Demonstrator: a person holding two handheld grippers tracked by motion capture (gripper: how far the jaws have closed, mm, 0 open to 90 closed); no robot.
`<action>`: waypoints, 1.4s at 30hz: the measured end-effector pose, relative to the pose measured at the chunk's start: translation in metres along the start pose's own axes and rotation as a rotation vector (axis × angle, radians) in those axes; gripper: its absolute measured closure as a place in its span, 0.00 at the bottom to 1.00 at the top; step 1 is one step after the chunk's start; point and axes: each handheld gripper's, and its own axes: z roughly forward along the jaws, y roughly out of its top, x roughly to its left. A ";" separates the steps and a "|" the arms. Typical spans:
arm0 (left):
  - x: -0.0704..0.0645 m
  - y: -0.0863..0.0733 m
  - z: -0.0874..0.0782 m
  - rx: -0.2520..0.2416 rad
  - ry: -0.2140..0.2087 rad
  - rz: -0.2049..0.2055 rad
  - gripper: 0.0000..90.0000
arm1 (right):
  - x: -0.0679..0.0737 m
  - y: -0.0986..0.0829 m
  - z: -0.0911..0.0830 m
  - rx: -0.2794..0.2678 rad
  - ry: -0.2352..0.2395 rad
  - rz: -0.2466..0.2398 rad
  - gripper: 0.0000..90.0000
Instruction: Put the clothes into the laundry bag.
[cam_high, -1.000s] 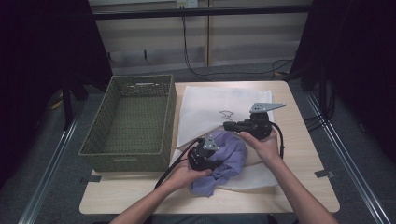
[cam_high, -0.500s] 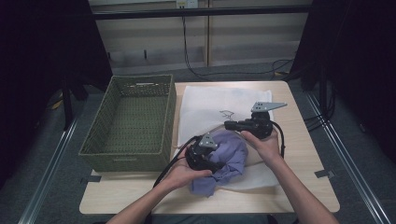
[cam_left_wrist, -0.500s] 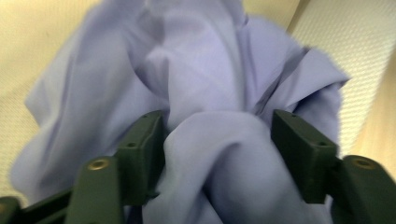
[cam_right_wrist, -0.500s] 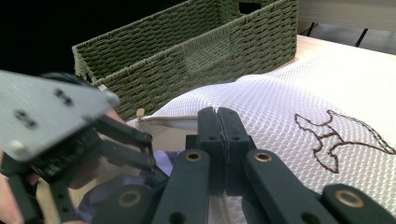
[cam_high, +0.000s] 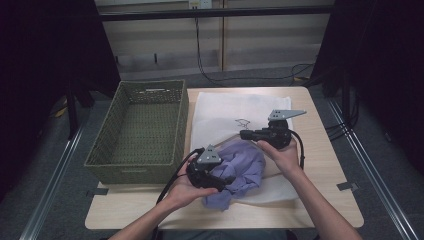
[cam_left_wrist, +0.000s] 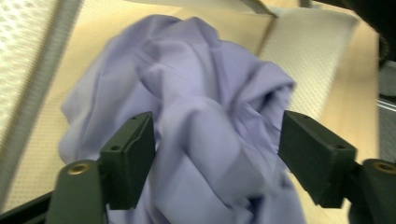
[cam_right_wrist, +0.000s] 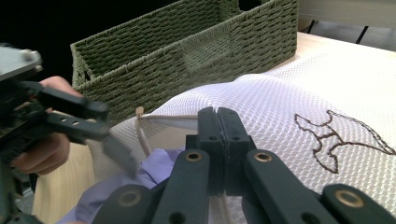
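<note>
Two tongs are working over the same cloth near the front of the table (cam_high: 320, 200). My left tongs (cam_left_wrist: 217, 154) stand wide apart, and the lilac garment (cam_left_wrist: 201, 116) lies bunched between and ahead of the two jaws; from the left gripper view I cannot tell if a jaw touches the cloth. In the high view the left tongs (cam_high: 226, 179) point to the right, just against this lilac garment (cam_high: 240, 167), which lies crumpled on the near part of the white mesh bag (cam_high: 225, 107). My right tongs (cam_right_wrist: 217, 122) are pressed fully together, and they seem to pinch the upper edge of the bag's opening, where the white mesh bag (cam_right_wrist: 299, 93) is raised like a small tent; the exact contact is hidden behind the jaws. Under this raised edge a part of the garment (cam_right_wrist: 154, 170) shows. In the high view the right tongs (cam_high: 243, 134) sit at the far side of the garment. One green woven basket (cam_high: 140, 130) stands just beside the bag, on the left part of the table.
</note>
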 end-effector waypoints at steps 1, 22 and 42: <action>-0.002 -0.002 -0.002 0.002 -0.013 0.006 0.35 | 0.000 0.000 0.000 0.000 -0.001 0.000 1.00; -0.023 -0.040 0.019 0.167 -0.107 0.122 0.37 | 0.003 -0.001 0.004 0.011 0.003 -0.005 1.00; -0.017 -0.030 0.028 0.145 -0.137 0.057 0.98 | 0.003 -0.003 0.007 0.020 0.011 -0.002 1.00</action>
